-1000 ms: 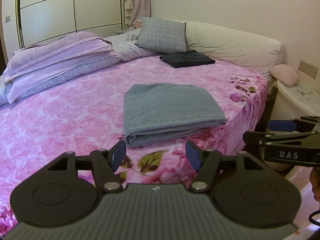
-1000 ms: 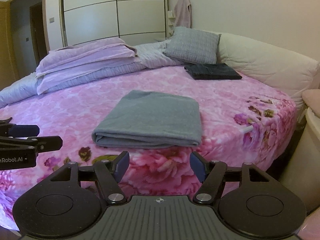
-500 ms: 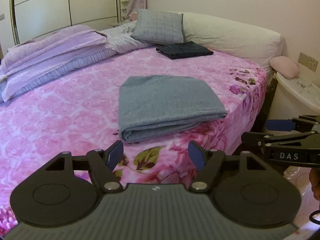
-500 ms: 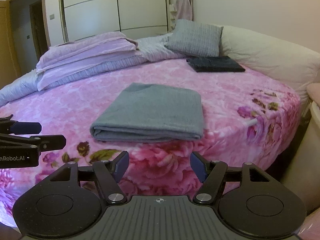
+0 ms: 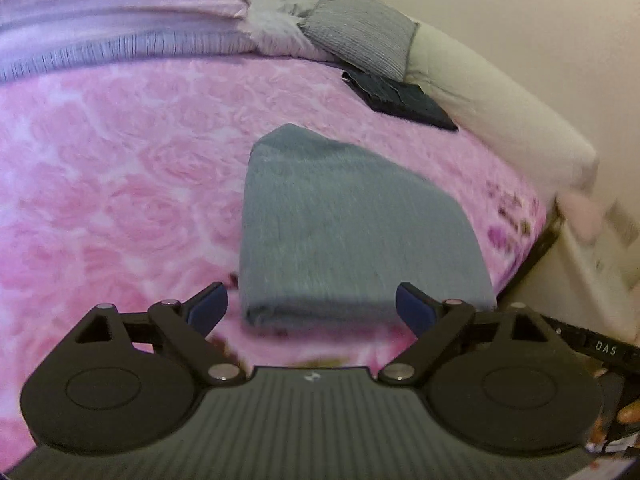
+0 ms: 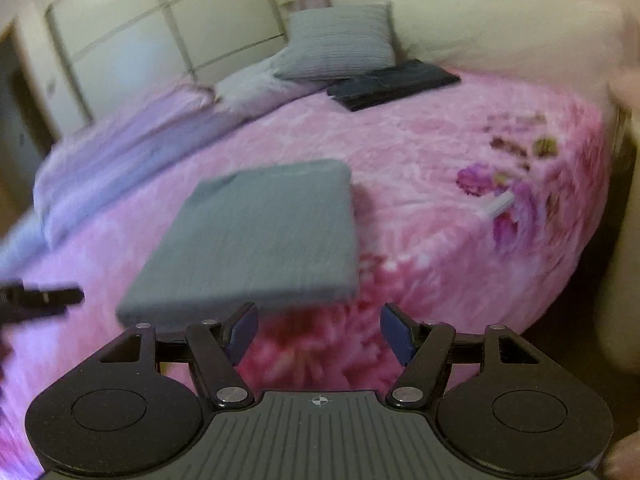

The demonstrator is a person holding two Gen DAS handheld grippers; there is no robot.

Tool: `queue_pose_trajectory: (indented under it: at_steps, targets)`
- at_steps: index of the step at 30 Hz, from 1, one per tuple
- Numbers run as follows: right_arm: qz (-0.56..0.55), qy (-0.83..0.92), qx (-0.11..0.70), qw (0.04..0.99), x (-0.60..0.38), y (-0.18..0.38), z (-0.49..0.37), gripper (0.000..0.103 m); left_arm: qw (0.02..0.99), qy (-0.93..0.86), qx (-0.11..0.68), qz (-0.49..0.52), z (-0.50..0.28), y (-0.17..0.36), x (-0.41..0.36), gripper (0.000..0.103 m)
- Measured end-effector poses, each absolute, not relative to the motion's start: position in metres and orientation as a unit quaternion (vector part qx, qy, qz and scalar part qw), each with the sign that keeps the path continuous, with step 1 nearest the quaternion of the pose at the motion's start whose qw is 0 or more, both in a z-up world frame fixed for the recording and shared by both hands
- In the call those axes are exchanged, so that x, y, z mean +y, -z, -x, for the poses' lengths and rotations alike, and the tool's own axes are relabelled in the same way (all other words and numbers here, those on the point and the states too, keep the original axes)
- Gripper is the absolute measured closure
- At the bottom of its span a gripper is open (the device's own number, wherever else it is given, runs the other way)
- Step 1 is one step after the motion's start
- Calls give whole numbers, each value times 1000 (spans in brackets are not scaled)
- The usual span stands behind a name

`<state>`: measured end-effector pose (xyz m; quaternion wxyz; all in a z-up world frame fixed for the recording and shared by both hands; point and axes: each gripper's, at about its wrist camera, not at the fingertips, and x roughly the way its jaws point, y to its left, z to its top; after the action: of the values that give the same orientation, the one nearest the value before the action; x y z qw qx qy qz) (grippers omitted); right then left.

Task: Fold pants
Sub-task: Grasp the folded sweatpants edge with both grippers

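Left gripper (image 5: 311, 308): its jaws are opening, the two blue pads standing wide apart with nothing pinched; the near folded edge of the pants is showing in the gap just past the tips, and whether the pads are touching the cloth I cannot tell through the blur.
Right gripper (image 6: 319, 330): its blue pads are spread and gripping nothing; it is hanging over the front edge of the bed, just short of the near right corner of the pants.
Other gripper in each view: the tip of the right gripper is poking into the left wrist view at the lower right, and the tip of the left one is poking into the right wrist view at the far left.
Pants (image 5: 344, 236): grey, lying folded into a thick flat rectangle on the bedspread near the front edge of the bed, the rounded fold facing the grippers.
Bedspread (image 5: 120, 184): pink with a rose pattern, lying under the pants, with darker purple flowers toward the right corner.
Dark garment (image 6: 394, 84): folded flat, resting well behind the pants, just in front of the pillow.
Pillow (image 6: 340, 42): grey, leaning at the head of the bed.
Blankets (image 5: 112, 20): lilac, lying stacked along the far left side of the bed.
Headboard cushion (image 5: 492, 96): cream, running along the wall behind the dark garment.
Wardrobe (image 6: 160, 32): pale panelled doors standing beyond the bed.
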<state>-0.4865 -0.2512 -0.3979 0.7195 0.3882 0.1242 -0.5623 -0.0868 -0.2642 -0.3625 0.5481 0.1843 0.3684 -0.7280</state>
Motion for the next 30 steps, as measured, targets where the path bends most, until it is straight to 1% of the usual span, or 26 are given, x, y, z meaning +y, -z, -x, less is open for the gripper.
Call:
queue_pose_trajectory:
  at_steps: [3, 8, 10, 14, 19, 26, 27, 30]
  targets:
    - [-455, 542, 84, 702, -289, 414, 511, 38, 541, 726, 383, -182, 75, 377, -301, 14]
    - [-503, 500, 46, 704, -343, 430, 528, 35, 521, 718, 422, -185, 60, 402, -353, 14]
    - [-522, 489, 45, 698, -363, 440, 528, 33, 507, 717, 446, -175, 53, 414, -370, 14]
    - [-540, 481, 67, 688, -396, 456, 521, 32, 488, 706, 492, -145, 42, 435, -394, 14]
    - [-554, 450, 63, 698, -422, 468, 521, 25, 466, 704, 522, -122, 38, 449, -411, 16]
    - [-591, 381, 63, 709, -454, 482, 522, 25, 428, 712, 545, -116, 47, 464, -434, 21]
    - [-595, 366, 63, 712, -457, 484, 522, 26, 420, 713, 550, -113, 49, 465, -436, 24]
    - [-612, 337, 55, 714, -462, 493, 520, 43, 414, 715, 552, -117, 55, 468, -440, 25]
